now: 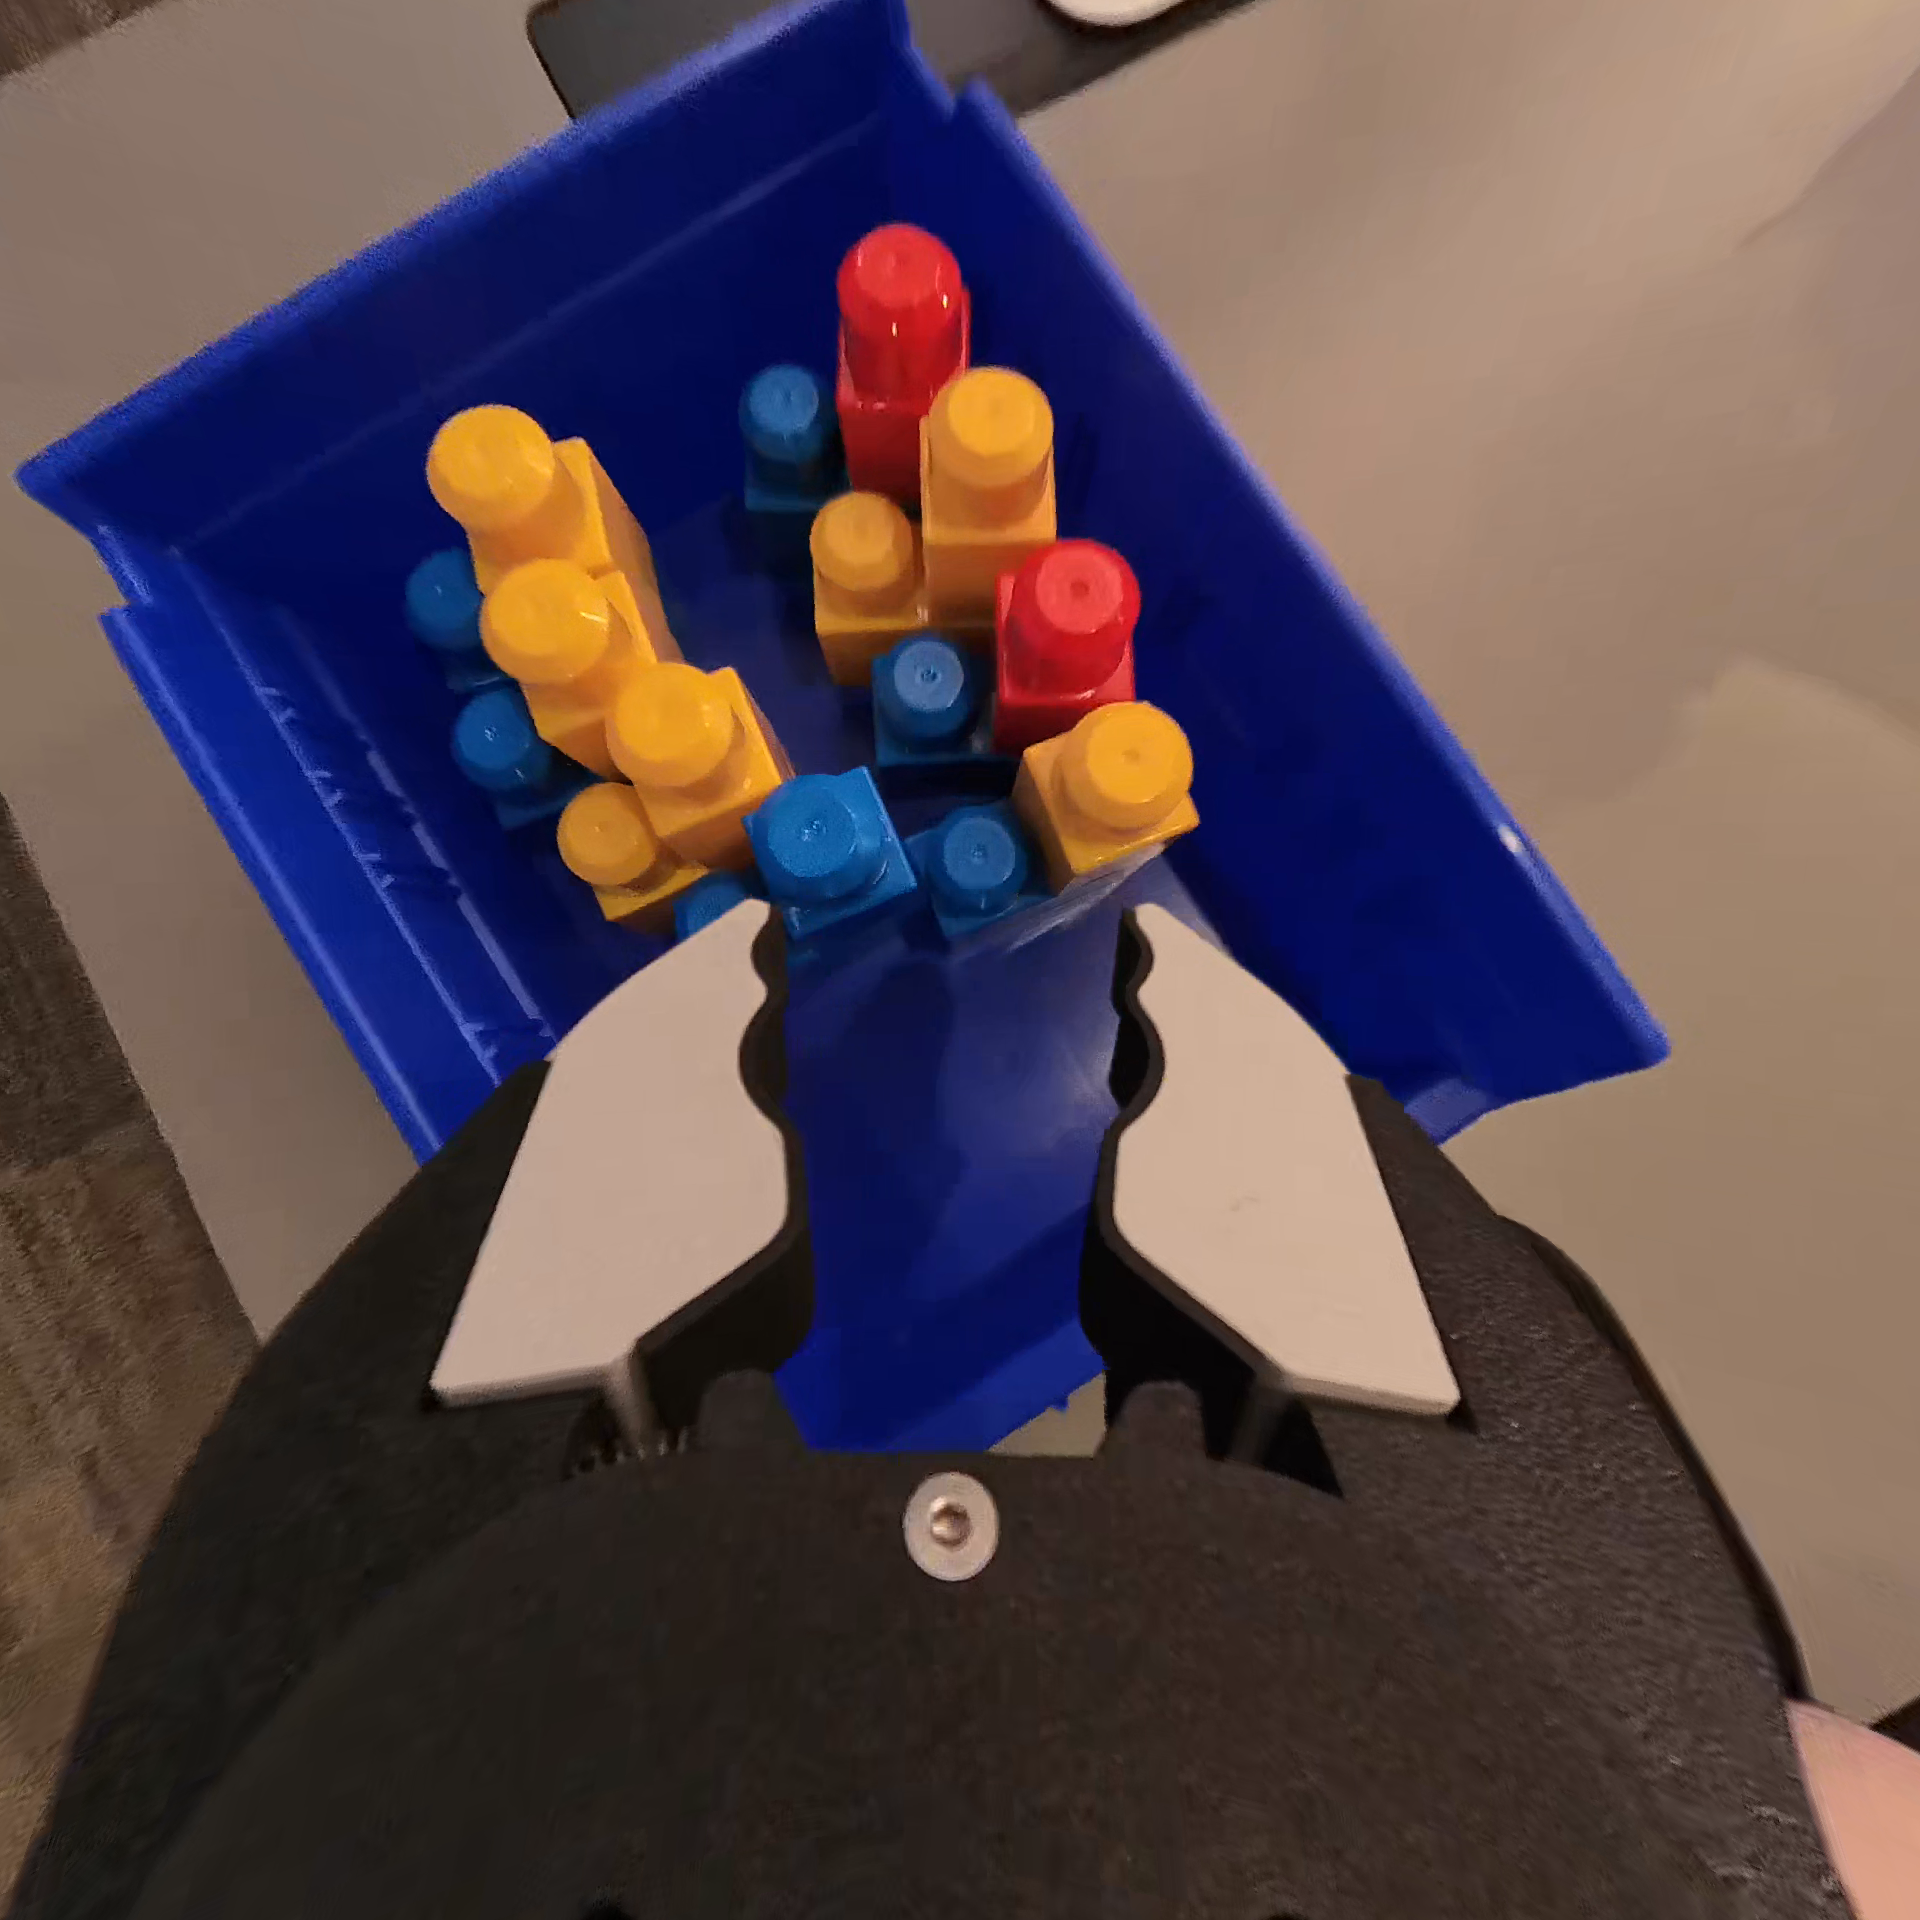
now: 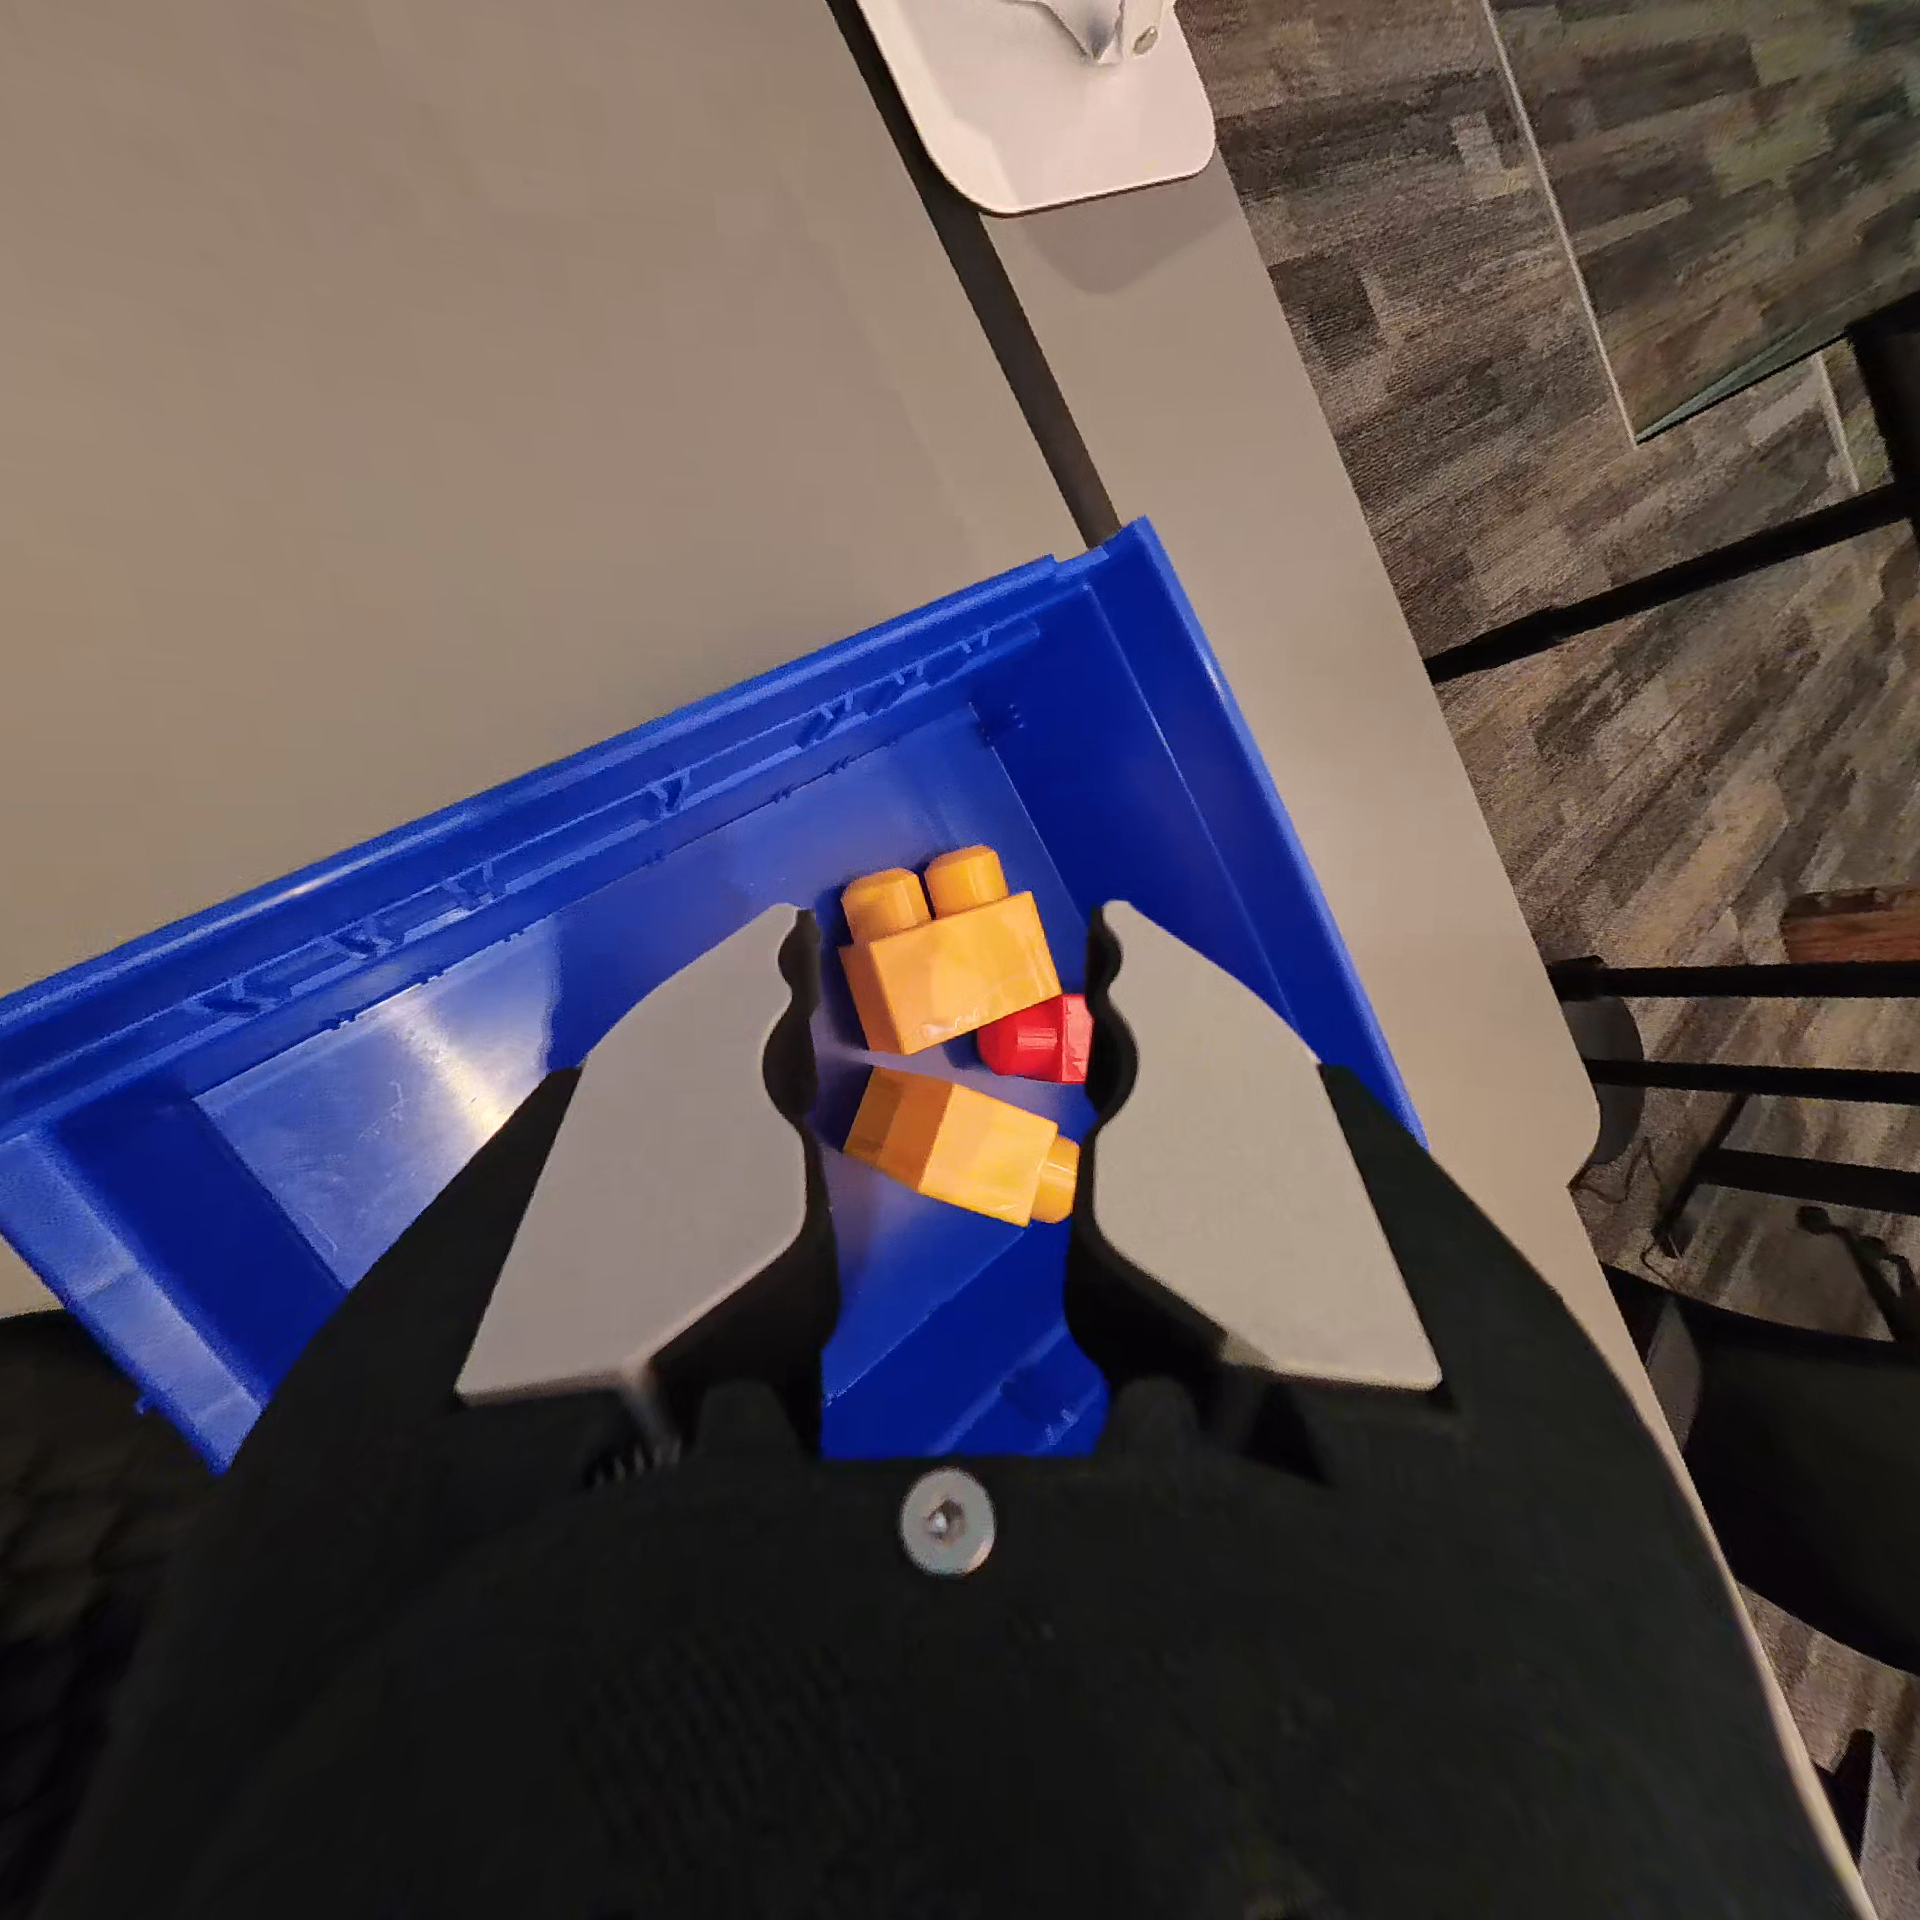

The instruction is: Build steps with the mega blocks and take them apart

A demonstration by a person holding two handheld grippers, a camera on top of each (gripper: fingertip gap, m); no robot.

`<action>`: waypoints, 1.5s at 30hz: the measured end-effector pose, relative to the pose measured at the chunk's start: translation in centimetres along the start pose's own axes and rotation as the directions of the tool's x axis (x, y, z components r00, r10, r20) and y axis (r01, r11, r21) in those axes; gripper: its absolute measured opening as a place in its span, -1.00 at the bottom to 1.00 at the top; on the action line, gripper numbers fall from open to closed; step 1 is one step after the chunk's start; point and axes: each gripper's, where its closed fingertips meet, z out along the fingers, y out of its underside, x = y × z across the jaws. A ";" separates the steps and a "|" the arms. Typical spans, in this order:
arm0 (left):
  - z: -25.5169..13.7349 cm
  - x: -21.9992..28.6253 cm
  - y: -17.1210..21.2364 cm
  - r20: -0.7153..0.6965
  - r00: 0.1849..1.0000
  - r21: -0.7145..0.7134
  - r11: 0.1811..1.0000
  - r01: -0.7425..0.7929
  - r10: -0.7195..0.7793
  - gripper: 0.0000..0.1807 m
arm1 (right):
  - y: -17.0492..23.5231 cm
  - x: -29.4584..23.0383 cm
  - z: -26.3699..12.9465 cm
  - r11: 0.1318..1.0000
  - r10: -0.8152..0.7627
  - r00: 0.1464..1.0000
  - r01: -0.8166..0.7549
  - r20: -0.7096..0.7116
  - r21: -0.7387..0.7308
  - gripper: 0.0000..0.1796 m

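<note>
Left wrist view: a blue bin (image 1: pixel 1299 644) on the grey table (image 1: pixel 1558 364) is seen w/ upright mega blocks inside; approx. 8 yellow (image 1: pixel 987 468), 2 red (image 1: pixel 899 343) and 8 blue (image 1: pixel 831 847) studs are counted. The left gripper (image 1: pixel 945 920) is held above them, fingers parted, nothing gripped.

Right wrist view: a blue bin (image 2: pixel 623 790) w/ 2 yellow blocks (image 2: pixel 945 971) and 1 red block (image 2: pixel 1039 1039) lying tipped is seen. The right gripper (image 2: pixel 951 920) is poised over these, fingers spread, empty.
</note>
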 end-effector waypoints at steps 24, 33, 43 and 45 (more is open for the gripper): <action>5.6 4.3 0.9 -0.104 0.888 -0.131 0.879 -0.458 0.447 -0.42 | 1.4 -2.1 2.6 0.991 -0.052 0.994 0.063 0.092 -0.116 -0.44; -4.7 8.0 -5.1 0.070 0.853 0.232 0.823 -0.519 0.518 -0.42 | -2.8 -1.5 1.2 0.997 -0.081 0.997 0.081 -0.008 0.009 -0.44; -11.5 25.1 -13.7 -0.182 0.718 0.771 0.550 -0.320 0.672 -0.43 | -22.8 -12.8 -5.7 0.673 -0.098 0.995 0.080 -0.018 0.735 -0.22; -10.0 27.9 -14.7 -0.263 0.712 0.764 0.591 -0.258 0.651 -0.44 | -24.8 -17.0 -5.4 0.620 -0.150 0.989 0.089 0.007 0.779 -0.12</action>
